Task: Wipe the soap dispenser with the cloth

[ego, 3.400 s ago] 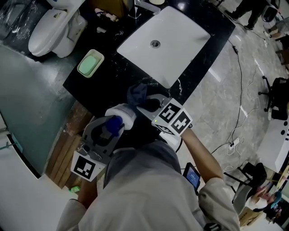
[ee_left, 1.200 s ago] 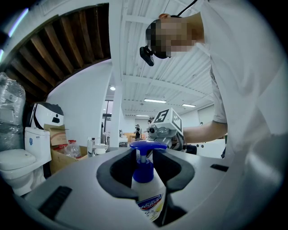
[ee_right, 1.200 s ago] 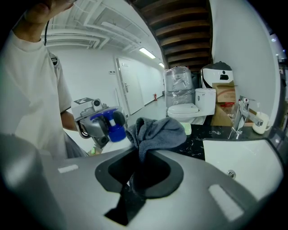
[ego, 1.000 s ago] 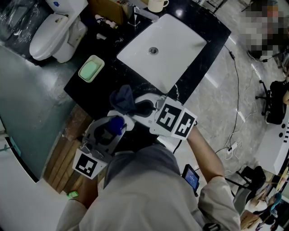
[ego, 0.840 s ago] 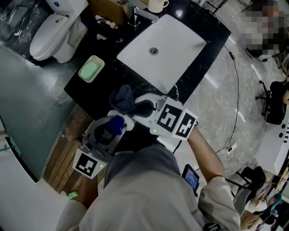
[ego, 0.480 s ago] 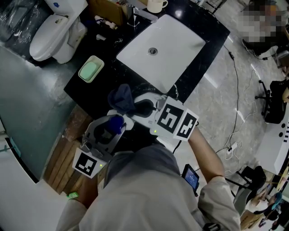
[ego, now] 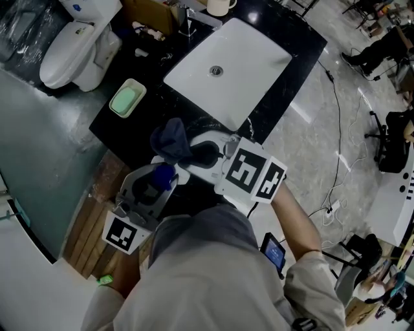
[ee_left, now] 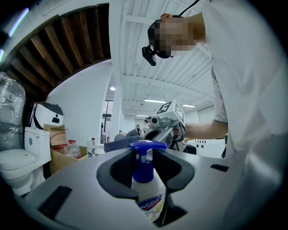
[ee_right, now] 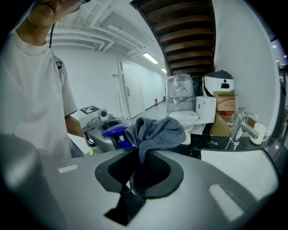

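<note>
My left gripper (ee_left: 146, 177) is shut on a white soap dispenser (ee_left: 148, 197) with a blue pump head (ee_left: 145, 146), held upright in front of me; the same blue pump (ego: 163, 173) shows in the head view and again as the pump (ee_right: 113, 131) in the right gripper view. My right gripper (ee_right: 143, 173) is shut on a bunched grey-blue cloth (ee_right: 155, 130). In the head view the cloth (ego: 171, 141) hangs just beyond the dispenser's top, close beside the pump. Whether cloth and pump touch I cannot tell.
A black counter (ego: 145, 123) holds a white rectangular sink (ego: 226, 61), a green soap dish (ego: 126, 98), a tap (ee_right: 238, 128) and a cup (ego: 218, 5). A white toilet (ego: 71, 42) stands to the left. Cables (ego: 346, 149) run over the pale floor at right.
The cloth in my right gripper has shifted slightly leftward and further out over the dispenser. The left gripper with the dispenser has stayed put.
</note>
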Motion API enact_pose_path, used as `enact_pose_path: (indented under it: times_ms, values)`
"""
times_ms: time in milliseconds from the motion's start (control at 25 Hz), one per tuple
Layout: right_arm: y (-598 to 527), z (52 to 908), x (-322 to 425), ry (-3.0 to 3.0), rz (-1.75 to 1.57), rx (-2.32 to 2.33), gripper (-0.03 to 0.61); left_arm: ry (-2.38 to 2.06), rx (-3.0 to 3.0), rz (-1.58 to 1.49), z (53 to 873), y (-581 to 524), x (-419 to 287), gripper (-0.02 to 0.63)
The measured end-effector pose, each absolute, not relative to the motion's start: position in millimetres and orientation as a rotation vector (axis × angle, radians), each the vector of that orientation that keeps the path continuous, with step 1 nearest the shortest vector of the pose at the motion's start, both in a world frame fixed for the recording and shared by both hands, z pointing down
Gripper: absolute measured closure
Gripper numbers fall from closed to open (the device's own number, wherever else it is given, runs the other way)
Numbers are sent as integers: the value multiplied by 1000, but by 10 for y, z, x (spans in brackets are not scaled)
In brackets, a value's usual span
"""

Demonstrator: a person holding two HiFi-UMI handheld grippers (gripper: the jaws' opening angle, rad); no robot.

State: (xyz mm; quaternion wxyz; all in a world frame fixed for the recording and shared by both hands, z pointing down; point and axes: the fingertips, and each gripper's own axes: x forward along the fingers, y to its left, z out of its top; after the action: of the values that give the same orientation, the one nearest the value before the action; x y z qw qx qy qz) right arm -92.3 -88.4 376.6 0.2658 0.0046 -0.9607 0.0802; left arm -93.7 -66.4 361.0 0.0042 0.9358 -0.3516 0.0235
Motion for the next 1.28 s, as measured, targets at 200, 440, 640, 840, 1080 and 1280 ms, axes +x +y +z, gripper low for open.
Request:
enact_pose_path:
  times_ms: [200, 440, 640, 840, 1080, 1280]
  values:
    - [-856, 3686, -915, -2612, 208, 13, 529, -1102, 2934, 72, 3607, -669, -939, 499]
    - [-810, 3615, -877, -2634, 214, 12, 529, -1099, 2934, 70, 3607, -672, -927, 499]
    - [-749, 3557, -826, -2655, 232, 13, 529, -1094, 2935, 68, 3606, -667, -905, 499]
    - [-703, 3568, -800, -2663, 256, 20, 529, -1090, 2938, 66, 3613, -680, -920, 499]
    - [-654, 3576, -740, -2684, 296, 28, 529, -1092, 2933, 63, 3612, -686, -921, 499]
    - [-607, 3605, -682, -2702, 341, 28, 529, -1094, 2929, 56, 3606, -696, -917, 499]
